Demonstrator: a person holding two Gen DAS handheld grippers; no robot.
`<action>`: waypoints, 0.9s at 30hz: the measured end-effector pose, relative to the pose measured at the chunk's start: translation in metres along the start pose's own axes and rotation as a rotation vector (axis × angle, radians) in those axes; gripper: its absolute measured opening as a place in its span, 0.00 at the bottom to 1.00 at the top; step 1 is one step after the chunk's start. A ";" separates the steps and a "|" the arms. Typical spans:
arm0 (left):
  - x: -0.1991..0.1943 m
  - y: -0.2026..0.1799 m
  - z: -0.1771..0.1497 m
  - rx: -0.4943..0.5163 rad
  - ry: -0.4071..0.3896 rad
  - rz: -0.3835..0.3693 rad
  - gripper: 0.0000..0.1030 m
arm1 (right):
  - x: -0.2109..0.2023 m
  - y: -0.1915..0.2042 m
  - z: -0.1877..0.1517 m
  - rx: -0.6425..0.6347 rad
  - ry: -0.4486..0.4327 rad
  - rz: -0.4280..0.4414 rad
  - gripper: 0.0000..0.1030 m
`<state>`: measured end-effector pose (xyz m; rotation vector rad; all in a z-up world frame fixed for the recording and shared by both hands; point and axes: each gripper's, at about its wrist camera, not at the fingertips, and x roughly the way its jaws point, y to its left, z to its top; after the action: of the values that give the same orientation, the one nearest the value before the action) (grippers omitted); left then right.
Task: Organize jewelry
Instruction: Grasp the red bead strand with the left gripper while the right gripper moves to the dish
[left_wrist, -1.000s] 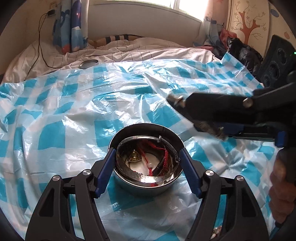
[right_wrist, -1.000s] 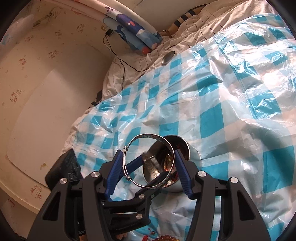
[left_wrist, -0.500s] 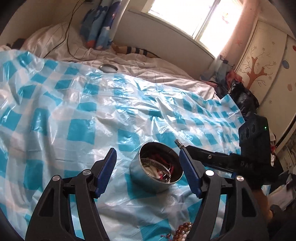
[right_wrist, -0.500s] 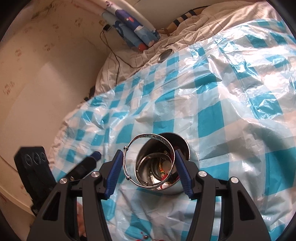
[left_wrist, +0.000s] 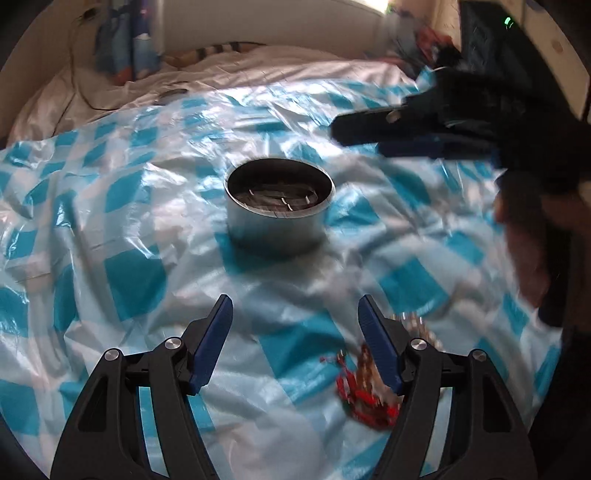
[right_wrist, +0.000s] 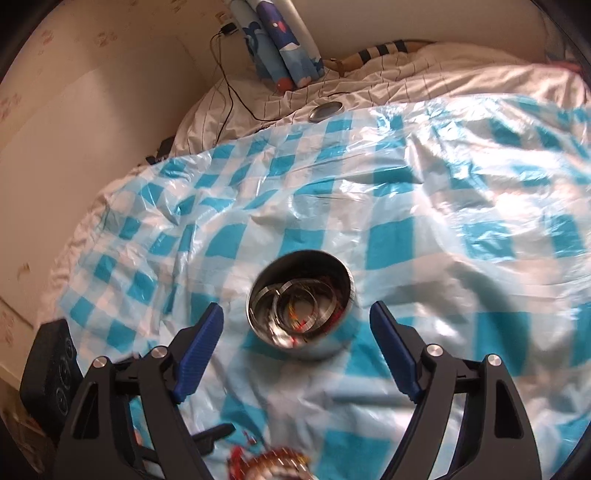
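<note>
Blue-checked plastic sheet over striped bedding, rolled curtain behind.

Metal tin beyond spread, empty jaws.

1 tin, perhaps 3 bangles (blurred), 2 grippers.

A bed fills the room, spread with a crinkled plastic sheet in a turquoise and white check that glares where daylight hits it. Beyond the sheet lies a pale striped duvet. A blue patterned curtain hangs bunched at the head of the bed against a cream wall marked with faint small prints. A thin black cable trails from the wall down across the bedding. Bright light comes from the upper edge of the left wrist view.
</note>
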<state>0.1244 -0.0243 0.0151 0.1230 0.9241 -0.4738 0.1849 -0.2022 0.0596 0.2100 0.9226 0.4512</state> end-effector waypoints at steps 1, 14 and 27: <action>0.001 -0.001 -0.004 0.009 0.015 0.002 0.65 | -0.004 0.000 -0.006 -0.021 0.012 -0.026 0.78; 0.017 -0.033 -0.035 0.016 0.080 -0.076 0.51 | -0.019 -0.029 -0.061 0.060 0.189 0.043 0.78; 0.002 0.000 -0.043 -0.174 0.042 -0.217 0.04 | 0.003 -0.016 -0.100 0.030 0.304 0.099 0.73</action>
<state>0.0934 -0.0116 -0.0126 -0.1276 1.0210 -0.5901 0.1105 -0.2171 -0.0071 0.2184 1.2204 0.5714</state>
